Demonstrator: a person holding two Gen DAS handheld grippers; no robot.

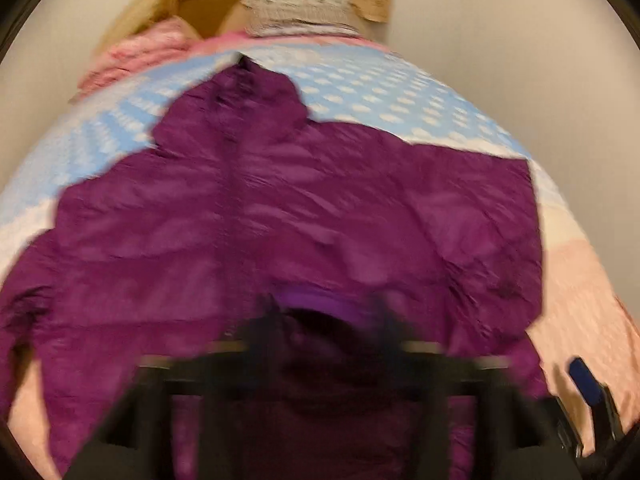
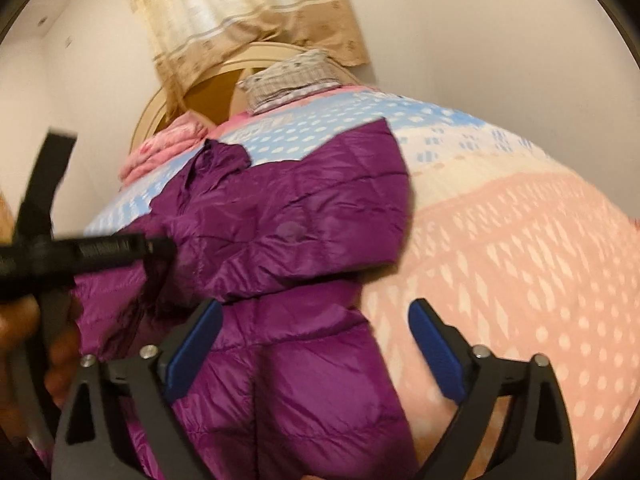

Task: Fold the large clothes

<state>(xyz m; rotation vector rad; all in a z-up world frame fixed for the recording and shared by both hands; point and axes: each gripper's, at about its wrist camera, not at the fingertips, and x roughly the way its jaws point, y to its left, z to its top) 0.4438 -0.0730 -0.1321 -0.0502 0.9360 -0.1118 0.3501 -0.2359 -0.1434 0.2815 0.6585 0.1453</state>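
**Purple jacket spread on the bed, one gripper closed in its hem, the other wide**

In the left wrist view, a purple quilted puffer jacket (image 1: 304, 208) was seen lying flat across a bedspread of blue, cream and pink bands with white dots (image 1: 372, 96), its collar pointed toward the far end of the bed. The left gripper (image 1: 320, 320) was badly blurred at the jacket's near edge; its jaws appeared to be drawn almost together with a fold of the purple fabric bunched between them, though the pinch itself could not be made out sharply. A blue-padded finger of the right gripper (image 1: 586, 380) was visible at the lower right, over the pink band.

In the right wrist view, the right gripper (image 2: 316, 344) was held with its jaws spread wide, nothing pressed by the blue pads (image 2: 436, 348); the jacket's lower part (image 2: 304, 380) lay beneath and between the fingers, apart from them. One sleeve was seen folded across the jacket's body. The left gripper's black frame (image 2: 80, 252) was seen at the left edge, over the jacket. A folded grey checked cloth (image 2: 288, 76) and a pink crumpled blanket (image 2: 168, 144) lay near the beige curved headboard (image 2: 176, 108), under a tan patterned curtain (image 2: 248, 12).
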